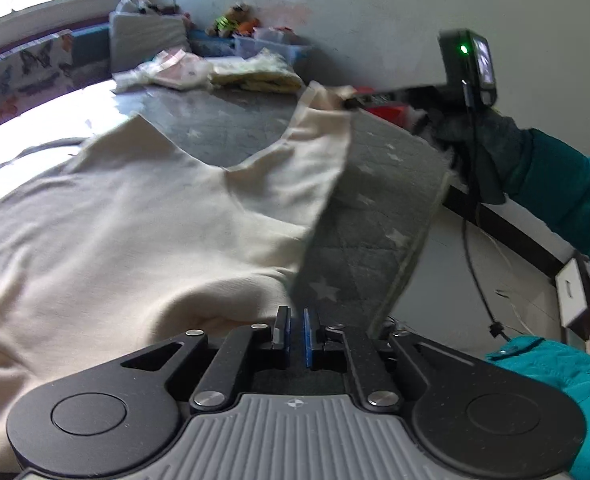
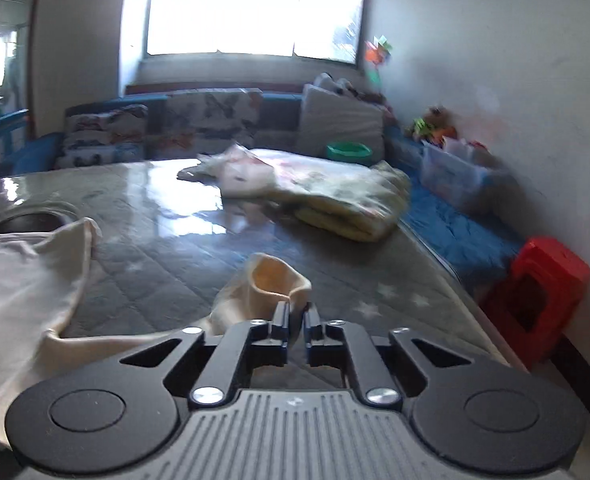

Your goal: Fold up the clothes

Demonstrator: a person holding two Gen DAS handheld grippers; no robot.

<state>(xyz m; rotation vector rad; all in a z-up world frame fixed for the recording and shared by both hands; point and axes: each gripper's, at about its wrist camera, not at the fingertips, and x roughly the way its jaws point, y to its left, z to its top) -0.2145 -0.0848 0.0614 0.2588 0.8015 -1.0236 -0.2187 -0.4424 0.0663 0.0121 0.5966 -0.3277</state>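
Cream garment (image 1: 143, 216) handled soft, limp; my right tool (image 2: 296, 312) clamped its strap at twelve o'clock, left tool (image 1: 296, 318) together, empty.

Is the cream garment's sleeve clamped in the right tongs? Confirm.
Yes, the right tongs pinch the cream cotton garment's sleeve cuff, lifted off the grey quilted tabletop.

Daylight pours from the window (image 2: 255, 8), blown out white at the top of the right wrist view and the upper left of the left wrist view. It throws glare across the glossy table (image 2: 199, 216). Both fisheye views bend at the edges, darken at the corners and are softly blurred.
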